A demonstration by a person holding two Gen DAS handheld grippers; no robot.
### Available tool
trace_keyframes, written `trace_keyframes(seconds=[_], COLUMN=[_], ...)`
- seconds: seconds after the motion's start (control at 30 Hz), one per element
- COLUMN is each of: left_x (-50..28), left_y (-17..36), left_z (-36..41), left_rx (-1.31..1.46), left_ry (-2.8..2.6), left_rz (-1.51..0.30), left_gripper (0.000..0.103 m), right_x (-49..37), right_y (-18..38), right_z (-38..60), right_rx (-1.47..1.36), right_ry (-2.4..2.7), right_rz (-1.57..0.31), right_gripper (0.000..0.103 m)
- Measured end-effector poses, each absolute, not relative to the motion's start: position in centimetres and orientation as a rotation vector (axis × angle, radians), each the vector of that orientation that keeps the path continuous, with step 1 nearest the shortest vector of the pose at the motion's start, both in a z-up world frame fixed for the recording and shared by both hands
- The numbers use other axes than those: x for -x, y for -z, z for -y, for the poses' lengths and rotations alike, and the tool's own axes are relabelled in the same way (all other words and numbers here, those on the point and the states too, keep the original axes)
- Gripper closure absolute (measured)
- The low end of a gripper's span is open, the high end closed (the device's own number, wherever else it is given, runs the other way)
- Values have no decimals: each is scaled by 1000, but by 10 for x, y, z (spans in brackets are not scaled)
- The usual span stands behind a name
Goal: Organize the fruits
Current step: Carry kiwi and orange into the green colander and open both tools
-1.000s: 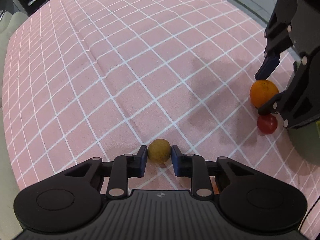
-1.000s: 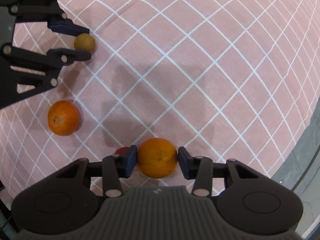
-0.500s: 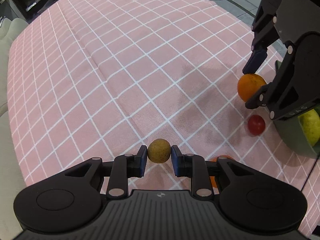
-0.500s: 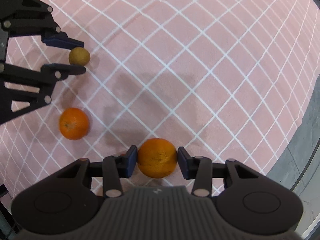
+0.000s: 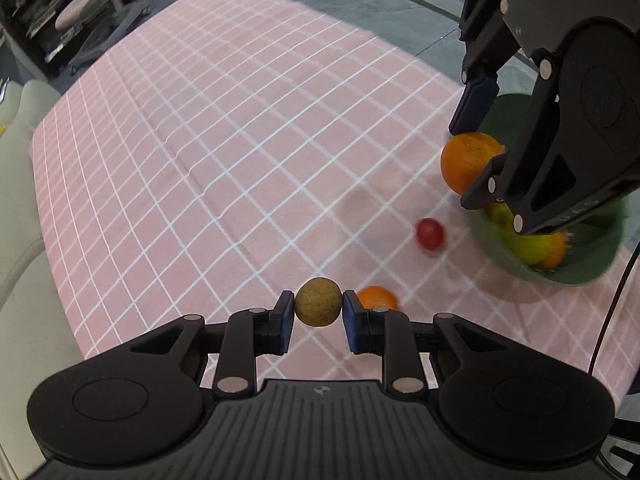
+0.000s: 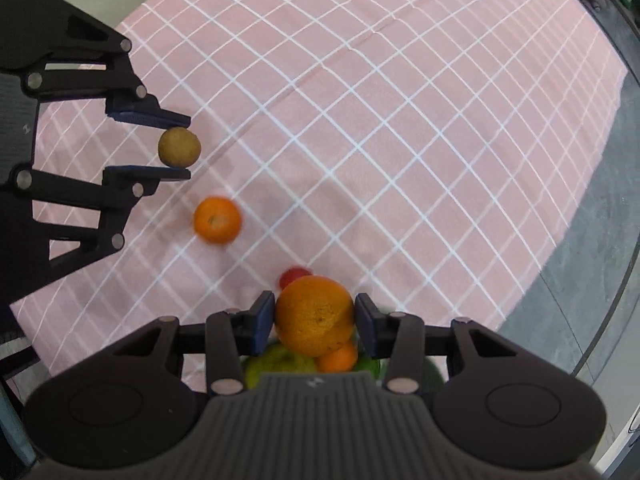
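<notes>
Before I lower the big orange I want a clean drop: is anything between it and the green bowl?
Nothing visible blocks it. The right gripper holds the big orange directly above the green bowl, which already holds green and orange fruit. The small red fruit lies on the cloth beside the bowl, clear of the path.

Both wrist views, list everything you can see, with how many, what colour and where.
Checked tablecloth: one, pink with white lines, covering the table.
Round brownish-green fruit: one, in the left gripper.
Large orange: one, in the right gripper, above the bowl.
Small orange: one, loose on the cloth.
Small red fruit: one, on the cloth beside the bowl.
Green bowl: one, holding yellow-green and orange fruit.
Left gripper: black, blue pads.
Right gripper: black, blue pads.
</notes>
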State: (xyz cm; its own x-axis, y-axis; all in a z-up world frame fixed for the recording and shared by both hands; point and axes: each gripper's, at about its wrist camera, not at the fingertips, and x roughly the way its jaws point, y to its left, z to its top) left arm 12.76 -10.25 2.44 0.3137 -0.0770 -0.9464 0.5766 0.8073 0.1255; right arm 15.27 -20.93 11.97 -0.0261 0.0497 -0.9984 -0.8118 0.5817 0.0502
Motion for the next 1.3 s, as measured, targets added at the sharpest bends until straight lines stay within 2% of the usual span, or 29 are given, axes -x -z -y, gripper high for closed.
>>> trace_keyframes(seconds=[0.2, 0.37, 0.87, 1.3], left_x=[-107, -90, -78, -118], left_y=[-51, -55, -26, 2], left_z=[138, 177, 267, 284], left_rx=[-519, -565, -651, -632], left_ry=[510, 566, 678, 665], left_rz=[-1142, -1134, -1157, -1201], left_gripper=[74, 74, 74, 74], right_x=[-122, -103, -89, -106], right_y=[-152, -158, -128, -90], right_z=[250, 288, 371, 378], right_rx=[687, 676, 597, 530], right_ry=[-747, -704, -663, -689], right_rz=[-1433, -1446, -1499, -1534], right_gripper=[62, 62, 62, 62])
